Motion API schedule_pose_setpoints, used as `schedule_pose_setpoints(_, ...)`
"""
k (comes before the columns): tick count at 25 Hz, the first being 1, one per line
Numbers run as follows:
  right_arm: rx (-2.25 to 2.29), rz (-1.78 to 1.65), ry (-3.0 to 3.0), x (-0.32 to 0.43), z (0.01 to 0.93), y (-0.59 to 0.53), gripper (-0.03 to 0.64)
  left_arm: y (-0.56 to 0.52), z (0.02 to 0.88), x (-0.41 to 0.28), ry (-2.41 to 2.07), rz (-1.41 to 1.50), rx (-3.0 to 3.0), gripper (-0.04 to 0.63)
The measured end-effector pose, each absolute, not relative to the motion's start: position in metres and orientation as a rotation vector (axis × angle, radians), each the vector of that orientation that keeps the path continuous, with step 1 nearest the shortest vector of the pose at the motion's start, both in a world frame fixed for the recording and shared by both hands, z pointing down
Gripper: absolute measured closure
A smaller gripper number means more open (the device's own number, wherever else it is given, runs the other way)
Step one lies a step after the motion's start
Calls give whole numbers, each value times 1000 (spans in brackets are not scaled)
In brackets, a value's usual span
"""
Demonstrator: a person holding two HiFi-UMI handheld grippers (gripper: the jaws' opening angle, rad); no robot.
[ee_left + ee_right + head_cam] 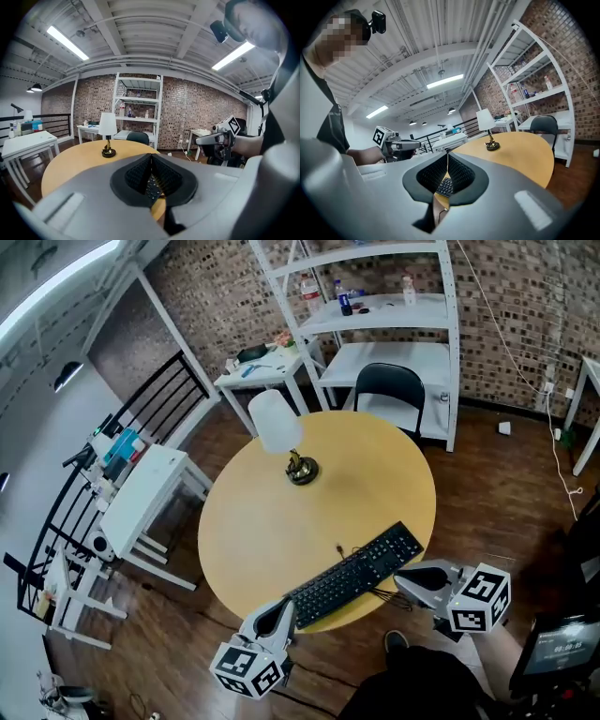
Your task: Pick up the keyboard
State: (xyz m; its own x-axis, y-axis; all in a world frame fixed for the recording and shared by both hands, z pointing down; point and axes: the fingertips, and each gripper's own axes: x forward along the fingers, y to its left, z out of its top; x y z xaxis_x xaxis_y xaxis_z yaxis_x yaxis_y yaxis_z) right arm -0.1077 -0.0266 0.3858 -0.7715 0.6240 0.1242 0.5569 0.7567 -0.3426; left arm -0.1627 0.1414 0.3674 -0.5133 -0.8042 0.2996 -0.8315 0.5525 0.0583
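Note:
A black keyboard point(354, 575) lies slantwise near the front edge of the round yellow table point(281, 521). My left gripper point(289, 606) hangs just off the table's edge by the keyboard's near left end, with its jaws shut and nothing in them. My right gripper point(397, 580) is at the keyboard's right end, also shut and empty. In the left gripper view, keys of the keyboard point(152, 187) show below the closed jaws point(151, 157). The right gripper view shows the keyboard point(445, 186) under its closed jaws point(447, 157).
A table lamp point(281, 432) with a white shade stands at the table's far side. A black chair point(388, 390) and a white shelf unit point(394, 315) are behind it. White side tables point(145, 493) stand to the left. The keyboard's cable point(384, 596) trails off the edge.

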Motion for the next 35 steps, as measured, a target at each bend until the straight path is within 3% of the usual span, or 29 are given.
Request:
schedule_pose_setpoints(13,-744,477,-2741,-164,398,-45,604,104,373,-240,-2307,230,1585,591)
schedule_pose_setpoints(17,-649,496,-2771,-177,391,-36,600,103,375,-259,-2220,268,1702,547)
schedule_pose_setpoints(35,-107,441,-2875,-236,407,51,598,179,392,-350,-1933,195,2103,542)
